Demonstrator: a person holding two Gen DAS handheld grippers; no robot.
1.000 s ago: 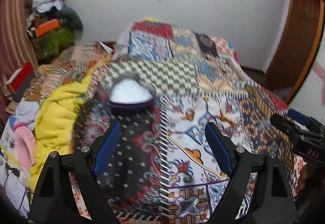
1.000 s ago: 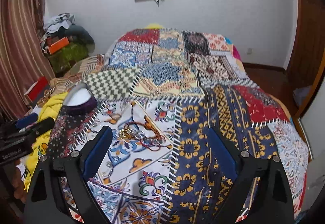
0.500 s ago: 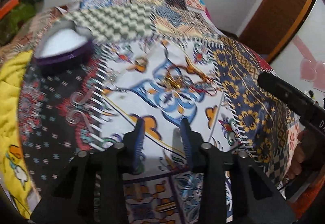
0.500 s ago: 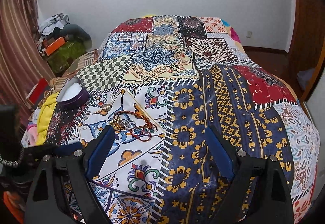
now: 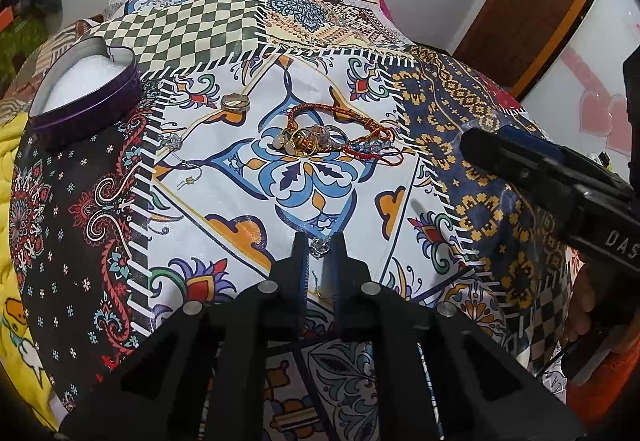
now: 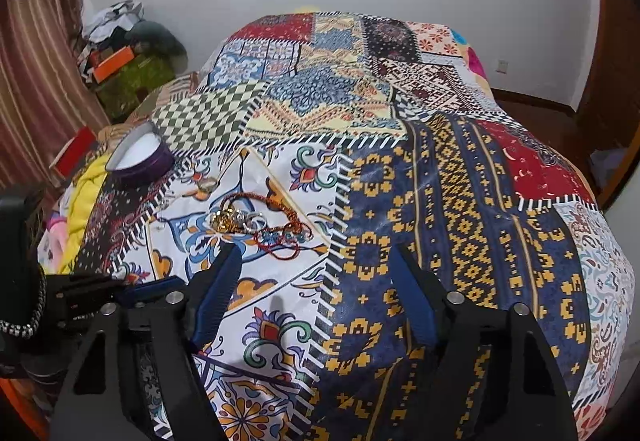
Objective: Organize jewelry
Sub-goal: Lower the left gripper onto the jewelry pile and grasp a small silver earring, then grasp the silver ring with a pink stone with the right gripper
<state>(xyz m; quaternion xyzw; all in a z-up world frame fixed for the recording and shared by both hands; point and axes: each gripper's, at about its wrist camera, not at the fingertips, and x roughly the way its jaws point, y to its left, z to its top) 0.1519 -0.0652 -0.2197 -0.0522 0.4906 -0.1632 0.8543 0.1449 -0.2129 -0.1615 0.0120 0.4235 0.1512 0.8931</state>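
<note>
A tangle of jewelry (image 5: 332,135) with red cord bracelets, gold and silver pieces lies on the white patch of the patchwork bedspread (image 5: 460,109); it also shows in the right wrist view (image 6: 260,221). A ring (image 5: 235,103) lies apart, near a purple heart-shaped tin (image 5: 86,93) with white lining, which also shows in the right wrist view (image 6: 140,157). My left gripper (image 5: 319,247) is nearly shut around a small silver piece (image 5: 320,248) on the bedspread. My right gripper (image 6: 316,265) is open and empty above the blue-and-yellow patch.
A thin chain with small charms (image 5: 182,161) lies left of the pile. A yellow blanket (image 5: 8,145) lies at the bed's left edge. Clutter (image 6: 120,53) stands by the curtain at the left wall. A wooden door (image 5: 532,1) is at the right.
My left gripper swung right from the tin toward the jewelry, lowered to the bedspread and closed from wide open to nearly shut around a small silver piece. My right gripper stayed open, drifting slightly.
</note>
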